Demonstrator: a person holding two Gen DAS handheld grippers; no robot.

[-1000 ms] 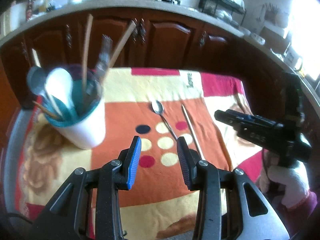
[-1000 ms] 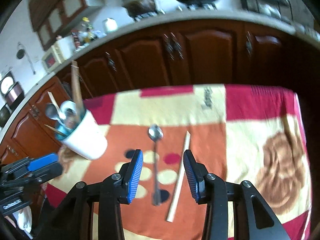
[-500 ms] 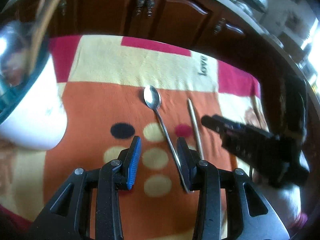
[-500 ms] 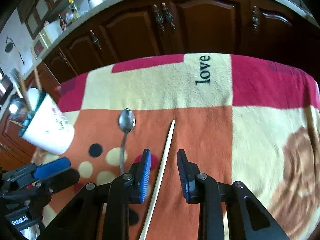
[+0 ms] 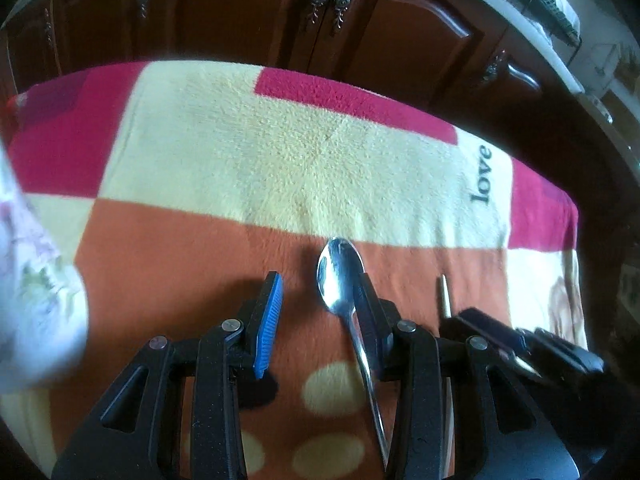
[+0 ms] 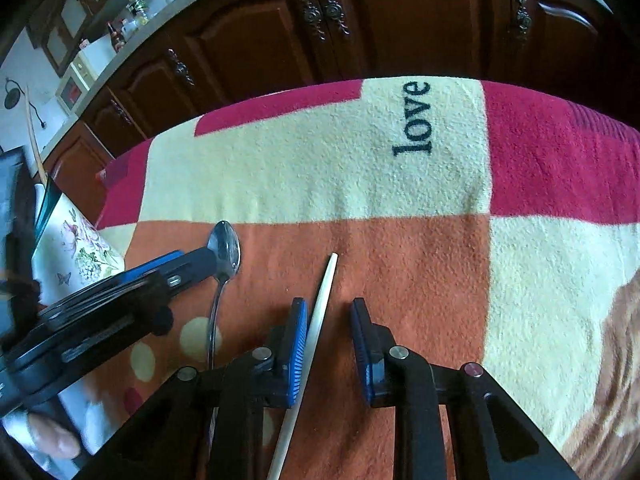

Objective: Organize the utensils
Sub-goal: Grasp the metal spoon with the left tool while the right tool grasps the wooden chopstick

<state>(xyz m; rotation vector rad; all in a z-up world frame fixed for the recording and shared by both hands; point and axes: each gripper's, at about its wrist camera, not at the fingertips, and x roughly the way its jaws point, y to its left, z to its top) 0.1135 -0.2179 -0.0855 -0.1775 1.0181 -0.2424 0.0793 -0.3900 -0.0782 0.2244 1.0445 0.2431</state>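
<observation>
Left wrist view: spread left gripper (image 5: 318, 312) is straddling shiny steel spoon (image 5: 340, 276); spread right gripper (image 6: 329, 344), at 3 o'clock, is flanking pale wooden chopstick (image 6: 320, 312).

Between the spread fingers of the left gripper (image 5: 316, 316) lies a spoon (image 5: 340, 276) of polished, mirror-bright metal. A smooth, matt, pale chopstick (image 6: 316, 320) lies between the right gripper's (image 6: 330, 344) ribbed blue pads (image 6: 298, 352). Under both spreads a fuzzy fleece blanket (image 6: 360, 176). Left of them stands a glossy floral cup (image 6: 76, 248); beyond are varnished wooden cabinets (image 6: 256, 36).
</observation>
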